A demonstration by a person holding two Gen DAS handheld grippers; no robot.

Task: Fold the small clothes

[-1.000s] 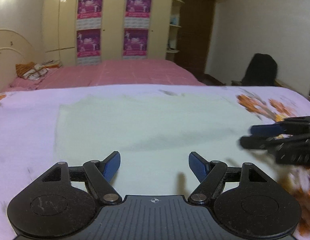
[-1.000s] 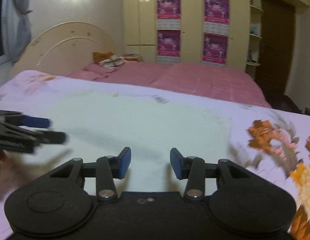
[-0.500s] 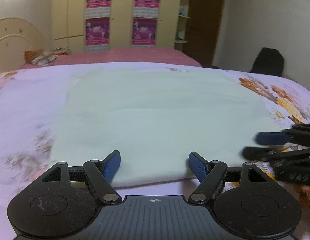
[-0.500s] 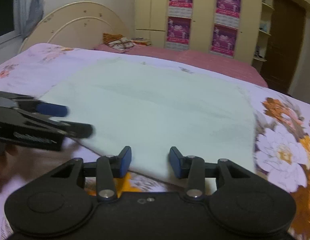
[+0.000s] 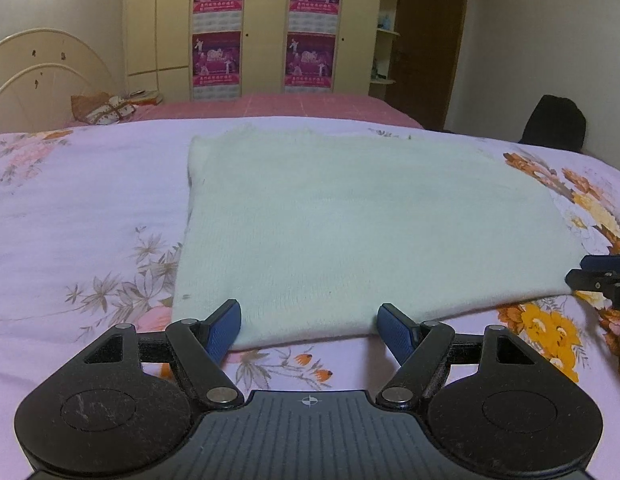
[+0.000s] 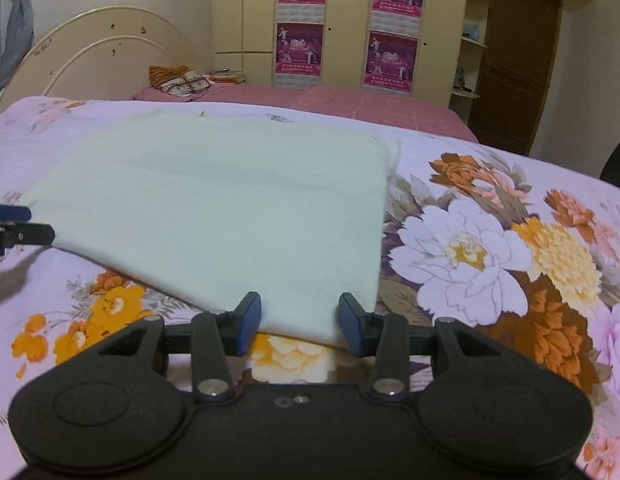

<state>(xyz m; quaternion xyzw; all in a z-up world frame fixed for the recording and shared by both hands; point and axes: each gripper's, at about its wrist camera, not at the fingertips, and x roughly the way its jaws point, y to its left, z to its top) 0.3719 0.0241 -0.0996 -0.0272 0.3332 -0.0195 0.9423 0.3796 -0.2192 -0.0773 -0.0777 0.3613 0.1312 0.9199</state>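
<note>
**Operator:** Both claws have come forward and down since a second ago. Back then the pale cloth (image 5: 350,216) filled the middle of each view with its near hem hidden behind the claws; now that hem runs along the bottom third of both frames. My left claw (image 5: 309,328) stands wide open, its blue pads either side of the hem near the cloth's lower left corner, nothing pinched. The right claw (image 6: 299,320) is open more narrowly, the cloth's lower right corner lying between its pads, which I judge are not pressing on it.

**Observer:** Where exactly is the cloth?

**Operator:** Flat on the floral bedspread (image 6: 490,248), centre of the left view, centre-left of the right view. The pink bed (image 5: 289,106) and the wardrobe (image 5: 261,28) sit across the top of the frame.

**Observer:** How will it handle?

**Operator:** It looks like a soft knit, already doubled, light and limp. I expect it to sag between two grips and drag on the bedspread rather than slide. I would take it by the two near corners, pinching all the layers, then carry the hem towards the far edge.

**Observer:** Anything else changed?

**Operator:** Each claw now shows only as a tip at the other view's edge, where earlier it reached further in.
</note>
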